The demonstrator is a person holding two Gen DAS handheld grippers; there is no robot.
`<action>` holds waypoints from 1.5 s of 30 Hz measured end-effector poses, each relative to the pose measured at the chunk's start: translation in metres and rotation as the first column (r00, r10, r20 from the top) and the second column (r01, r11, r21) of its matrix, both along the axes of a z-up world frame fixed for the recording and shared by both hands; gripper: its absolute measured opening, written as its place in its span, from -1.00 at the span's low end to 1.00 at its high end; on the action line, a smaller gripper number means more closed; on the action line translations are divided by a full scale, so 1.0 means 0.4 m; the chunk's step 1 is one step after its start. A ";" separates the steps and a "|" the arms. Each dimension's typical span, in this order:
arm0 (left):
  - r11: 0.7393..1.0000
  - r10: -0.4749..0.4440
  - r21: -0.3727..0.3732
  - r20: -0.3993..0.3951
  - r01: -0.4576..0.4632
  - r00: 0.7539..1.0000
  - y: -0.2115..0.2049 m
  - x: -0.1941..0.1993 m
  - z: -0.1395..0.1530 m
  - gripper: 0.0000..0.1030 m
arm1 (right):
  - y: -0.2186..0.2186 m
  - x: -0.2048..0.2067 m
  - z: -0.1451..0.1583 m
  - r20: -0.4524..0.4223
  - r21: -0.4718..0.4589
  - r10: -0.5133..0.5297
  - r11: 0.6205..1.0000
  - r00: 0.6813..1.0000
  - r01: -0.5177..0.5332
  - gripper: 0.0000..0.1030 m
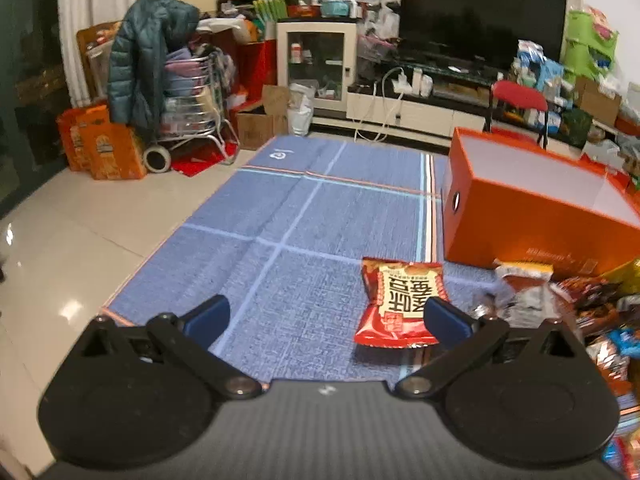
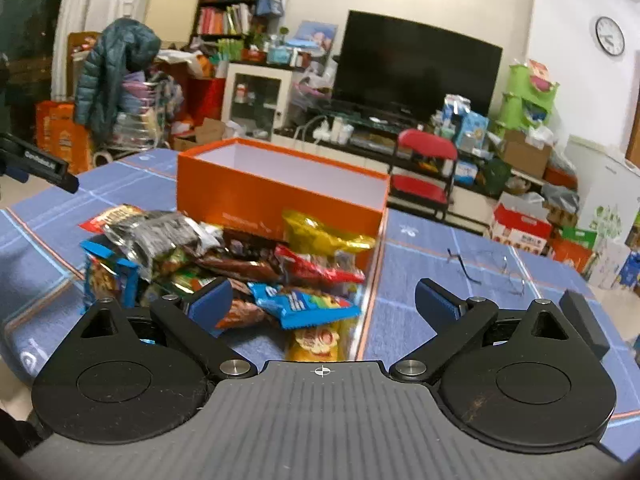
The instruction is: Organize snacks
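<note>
An open orange box (image 1: 532, 208) (image 2: 256, 188) with a white inside stands on the blue cloth. A red snack packet (image 1: 400, 304) lies flat in front of it, just inside the right finger of my left gripper (image 1: 326, 316), which is open with nothing pressed between its pads. A heap of snack packets (image 2: 224, 256) (image 1: 592, 300) lies against the box's near side. My right gripper (image 2: 324, 300) hovers open over the heap's near edge, above a blue packet (image 2: 304, 304) and a yellow packet (image 2: 320, 232); its pads touch nothing.
The blue checked cloth (image 1: 304, 220) covers the table. A pair of glasses (image 2: 488, 268) lies on the cloth right of the box. A black bar (image 2: 40, 168) juts in at the left of the right wrist view. A red chair (image 2: 424, 168), a TV stand and clutter lie beyond.
</note>
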State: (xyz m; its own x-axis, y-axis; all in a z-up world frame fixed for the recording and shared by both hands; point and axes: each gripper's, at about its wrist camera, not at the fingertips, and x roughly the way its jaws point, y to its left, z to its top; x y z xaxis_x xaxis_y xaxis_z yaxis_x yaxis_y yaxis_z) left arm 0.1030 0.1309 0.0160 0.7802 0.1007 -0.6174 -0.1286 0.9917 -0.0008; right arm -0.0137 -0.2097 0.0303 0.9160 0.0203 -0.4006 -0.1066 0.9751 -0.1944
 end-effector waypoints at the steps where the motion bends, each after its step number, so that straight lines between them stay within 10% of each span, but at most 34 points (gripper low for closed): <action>1: 1.000 0.002 0.004 -0.006 -0.002 1.000 -0.005 0.012 -0.014 0.99 | -0.007 0.001 -0.009 -0.001 0.003 -0.009 1.000 1.000 0.009 0.76; 33: 0.999 0.024 -0.034 -0.073 -0.027 0.997 -0.008 0.143 -0.092 0.99 | -0.034 0.010 -0.121 -0.210 0.154 0.126 0.984 0.969 -0.094 0.51; 45: 0.999 -0.012 -0.053 -0.085 0.008 0.996 -0.033 0.130 -0.091 0.99 | 0.003 -0.050 -0.169 -0.384 0.315 0.069 0.947 0.921 0.061 0.65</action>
